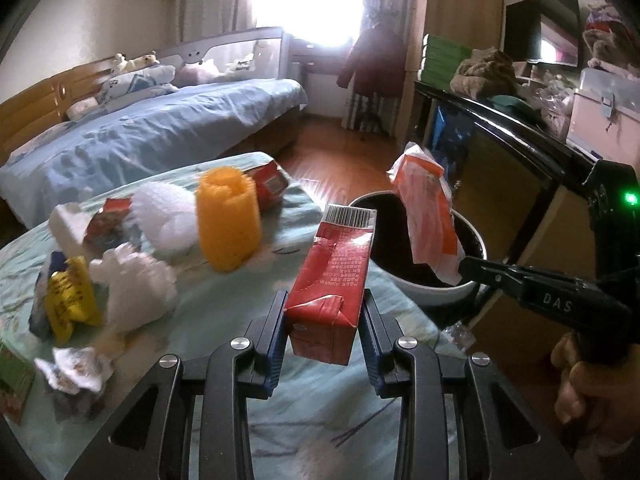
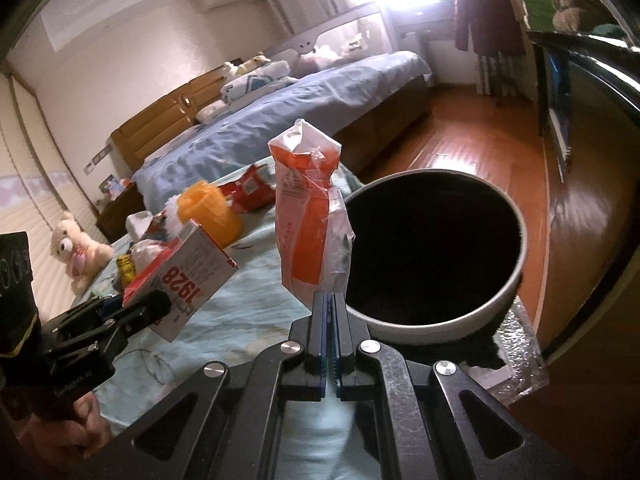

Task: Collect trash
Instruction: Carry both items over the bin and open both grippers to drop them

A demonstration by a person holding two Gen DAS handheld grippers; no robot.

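Left gripper (image 1: 322, 322) clamps a red cardboard drink carton (image 1: 330, 280) low on its stiff flat sides, above the bed. Right gripper (image 2: 330, 322) pinches a limp orange-and-white plastic wrapper (image 2: 310, 216) at its bottom edge, beside the round dark-lined bin (image 2: 516, 280); both look light.

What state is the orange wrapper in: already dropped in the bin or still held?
Still held: the right gripper pinches the orange wrapper beside the bin.

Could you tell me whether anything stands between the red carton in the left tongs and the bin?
Partly: the orange wrapper held by the right tongs hangs over the bin beyond the carton.
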